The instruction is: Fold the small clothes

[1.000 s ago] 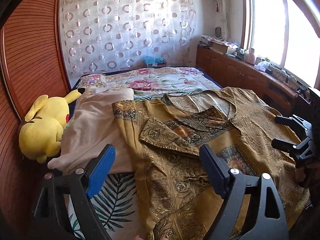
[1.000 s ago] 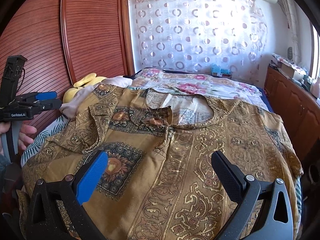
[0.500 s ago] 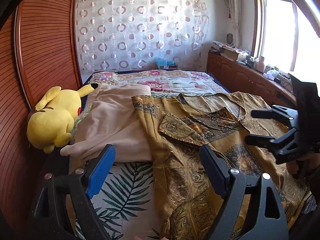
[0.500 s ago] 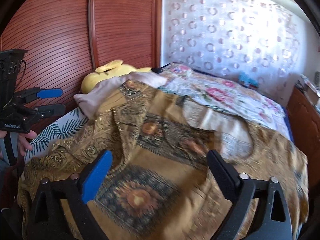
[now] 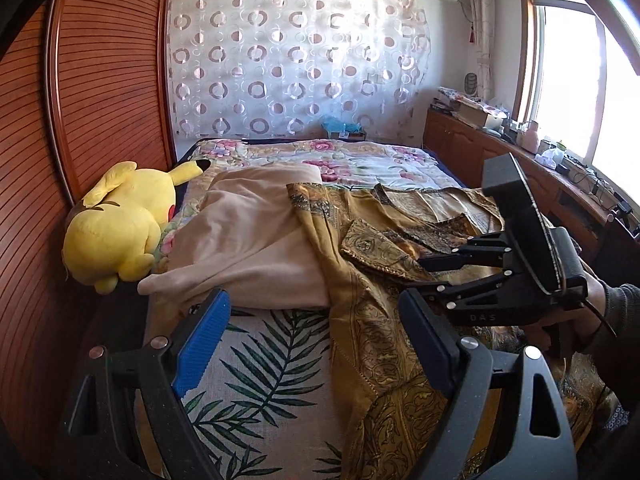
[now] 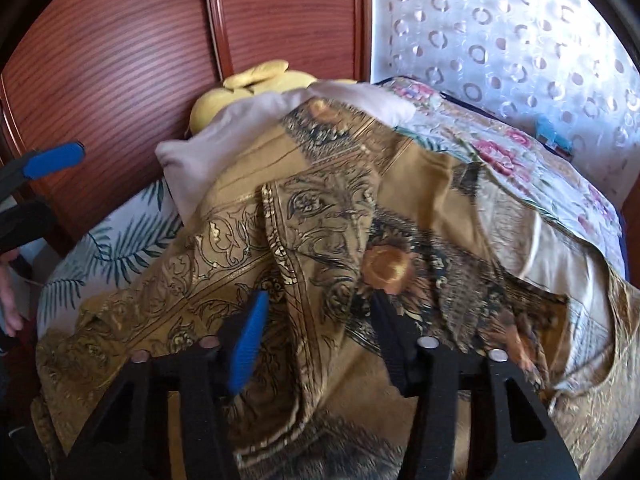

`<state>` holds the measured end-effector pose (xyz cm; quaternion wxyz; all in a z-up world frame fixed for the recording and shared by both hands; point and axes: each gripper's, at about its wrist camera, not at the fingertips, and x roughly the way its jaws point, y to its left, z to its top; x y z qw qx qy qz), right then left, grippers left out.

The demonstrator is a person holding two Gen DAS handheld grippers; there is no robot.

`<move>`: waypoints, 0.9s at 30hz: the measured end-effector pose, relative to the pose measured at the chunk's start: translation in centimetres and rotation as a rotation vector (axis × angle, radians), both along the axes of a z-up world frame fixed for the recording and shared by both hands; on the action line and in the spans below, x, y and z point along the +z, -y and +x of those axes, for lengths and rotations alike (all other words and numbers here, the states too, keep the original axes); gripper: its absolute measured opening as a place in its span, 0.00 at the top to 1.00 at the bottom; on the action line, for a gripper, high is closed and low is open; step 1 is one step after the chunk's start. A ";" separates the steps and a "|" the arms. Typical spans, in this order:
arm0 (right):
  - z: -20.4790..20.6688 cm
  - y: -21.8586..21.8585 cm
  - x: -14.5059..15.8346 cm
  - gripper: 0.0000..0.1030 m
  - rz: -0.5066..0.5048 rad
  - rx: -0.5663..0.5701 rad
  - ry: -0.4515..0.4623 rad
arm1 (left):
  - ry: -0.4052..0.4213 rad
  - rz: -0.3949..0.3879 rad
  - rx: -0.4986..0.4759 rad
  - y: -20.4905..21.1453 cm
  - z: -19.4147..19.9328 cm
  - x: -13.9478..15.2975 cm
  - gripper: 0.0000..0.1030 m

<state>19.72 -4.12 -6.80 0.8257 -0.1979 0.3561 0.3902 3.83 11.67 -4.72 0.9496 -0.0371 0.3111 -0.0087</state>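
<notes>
Against the wooden wardrobe (image 5: pixel 92 92), left of the garment: yellow plush toy (image 5: pixel 120 226), lying on the bed's edge. Next to it, toward the garment: pale pink cloth (image 5: pixel 256 248), rumpled, its right edge tucked under the garment's left side. Nearer than the cloth, just left of the garment's lower part: bare leaf-print sheet (image 5: pixel 256 380) of the bed.

Left tongs (image 5: pixel 316 344) hovering over that sheet and the garment's left edge, jaws wide apart, nothing between them, blue pad (image 5: pixel 200 344) on the left finger.

Centre of the bed: golden-brown patterned garment (image 5: pixel 372 344), spread flat in the main, one sleeve folded inward over its chest, neckline showing a pale lining. Beyond the garment, toward the curtain (image 5: pixel 296 64): floral quilt (image 5: pixel 360 160).

Right tongs (image 6: pixel 316 332) low over the garment's folded sleeve, jaws just now drawn closer, a raised ridge of the fabric standing between them; pads pressing the fabric or not — cannot tell through the blur. Seen also from the left wrist view, right tongs (image 5: pixel 428 276) reaching in from the right with tips at the sleeve, a sleeved hand (image 5: pixel 592 312) behind the handle.

Right of the garment, along the window (image 5: pixel 572 76) wall: low wooden cabinet (image 5: pixel 460 144) cluttered with small items.
</notes>
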 end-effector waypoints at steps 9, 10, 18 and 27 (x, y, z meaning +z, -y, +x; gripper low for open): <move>1.4 2.1 0.3 0.91 0.034 -0.131 0.021 | 0.001 -0.017 -0.018 0.4 -0.2 -0.3 0.16; 1.4 2.4 0.4 0.91 0.043 -0.135 0.024 | 0.001 -0.021 -0.022 0.4 -0.1 -0.3 0.16; -0.1 4.5 1.1 0.82 0.054 -0.175 0.099 | 0.024 -0.035 -0.071 2.2 0.3 -0.1 0.16; -2.9 8.7 2.7 0.82 0.080 -0.250 0.167 | -0.043 -0.021 -0.180 6.1 2.6 -1.4 0.16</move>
